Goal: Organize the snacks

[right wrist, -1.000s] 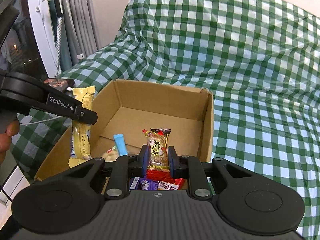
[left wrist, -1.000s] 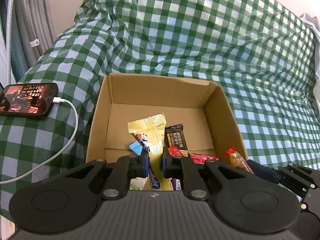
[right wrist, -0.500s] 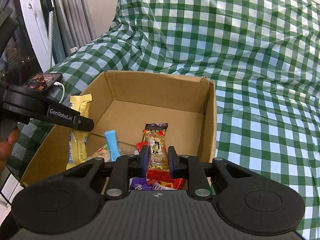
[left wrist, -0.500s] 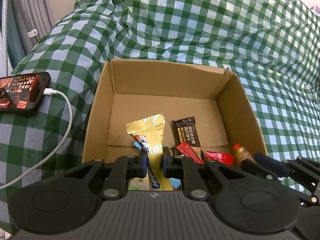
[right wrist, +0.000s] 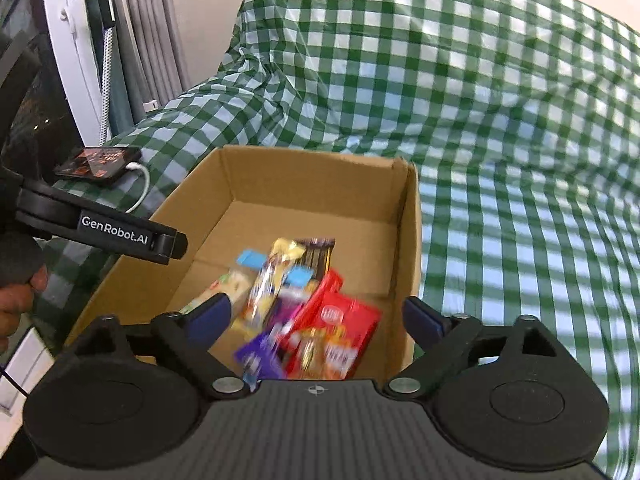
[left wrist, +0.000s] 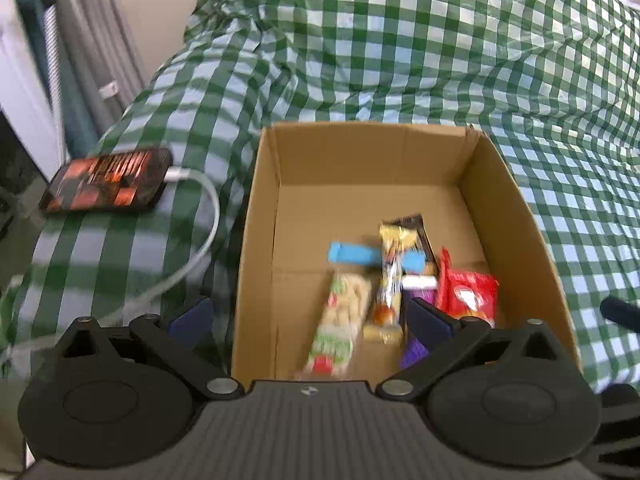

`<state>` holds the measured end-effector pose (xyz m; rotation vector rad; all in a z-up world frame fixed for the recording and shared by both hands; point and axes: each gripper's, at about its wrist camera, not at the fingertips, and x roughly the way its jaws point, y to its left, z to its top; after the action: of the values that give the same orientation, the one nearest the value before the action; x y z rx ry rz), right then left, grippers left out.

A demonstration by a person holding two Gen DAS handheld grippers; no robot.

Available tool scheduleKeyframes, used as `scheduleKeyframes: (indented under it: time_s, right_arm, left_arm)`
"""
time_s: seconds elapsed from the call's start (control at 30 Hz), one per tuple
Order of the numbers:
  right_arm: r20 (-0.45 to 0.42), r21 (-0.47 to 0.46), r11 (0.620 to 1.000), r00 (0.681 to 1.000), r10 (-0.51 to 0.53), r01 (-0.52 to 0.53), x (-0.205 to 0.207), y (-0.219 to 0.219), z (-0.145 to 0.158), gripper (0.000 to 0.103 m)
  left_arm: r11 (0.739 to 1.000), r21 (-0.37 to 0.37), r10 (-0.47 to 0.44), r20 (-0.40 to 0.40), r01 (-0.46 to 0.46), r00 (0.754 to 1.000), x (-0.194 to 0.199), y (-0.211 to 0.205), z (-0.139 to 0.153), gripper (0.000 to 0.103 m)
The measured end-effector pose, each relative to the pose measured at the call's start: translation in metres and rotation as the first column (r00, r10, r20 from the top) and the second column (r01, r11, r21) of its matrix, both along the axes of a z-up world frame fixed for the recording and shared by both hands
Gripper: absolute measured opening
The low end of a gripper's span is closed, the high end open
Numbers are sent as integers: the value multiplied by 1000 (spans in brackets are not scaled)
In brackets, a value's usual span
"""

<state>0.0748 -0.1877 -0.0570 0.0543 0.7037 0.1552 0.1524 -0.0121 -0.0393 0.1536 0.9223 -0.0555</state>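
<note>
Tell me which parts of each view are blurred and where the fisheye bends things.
Left wrist: the snacks and cable smear; the box walls bow outward. Right wrist: the snacks smear most, the cloth streaks at right, and its checks curve toward the edges.

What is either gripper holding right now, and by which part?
Nothing. The left gripper and right gripper are both opening, fingers spread wide with no snack pinched between them. The snacks lie loose in the cardboard box.
</note>
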Motion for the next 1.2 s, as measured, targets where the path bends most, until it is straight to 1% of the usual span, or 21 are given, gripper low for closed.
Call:
scheduleKeyframes:
  time_s: [0.1, 0.27, 0.43, 0.5, 0.73, 0.9, 1.1, 1.2]
  right_arm:
    - [-13, 4, 1000, 1000, -17, 17, -27, 5, 0, 97]
    - [-20, 6, 999, 998, -52, 52, -65, 10, 1, 99]
    - [21, -26, 998, 998, -61, 61, -94, 13, 7, 101]
    - [20, -31, 997, 997, -73, 73, -102, 12, 8, 101]
    - [48, -45, 996, 996, -77, 79, -121, 8, 12, 101]
    - [71, -38, 997, 995, -70, 73, -131, 7, 16, 102]
    - [89, -30, 997, 993, -71, 74, -136, 4, 19, 102]
    - [94, -27, 997, 993, -73, 76, -137, 4, 19, 102]
  left_arm:
    - [999, -32, 2, -18, -3, 1000, -29, 5, 3, 103]
    - [1000, -20, -10, -16, 9, 1000, -74, 5, 8, 103]
    - [1000, -21, -14, -17, 14, 1000, -109, 3, 9, 103]
    - [1000, -21, -15, -13, 15, 1000, -119, 2, 10, 103]
    - [998, 56, -26, 36, 24, 999, -140, -9, 15, 103]
    - [1000, 5, -25, 29, 25, 999, -147, -6, 16, 103]
    - [999, 50, 12, 58, -15, 998, -153, -5, 15, 103]
    - [999, 48, 20, 51, -22, 998, -152, -3, 15, 103]
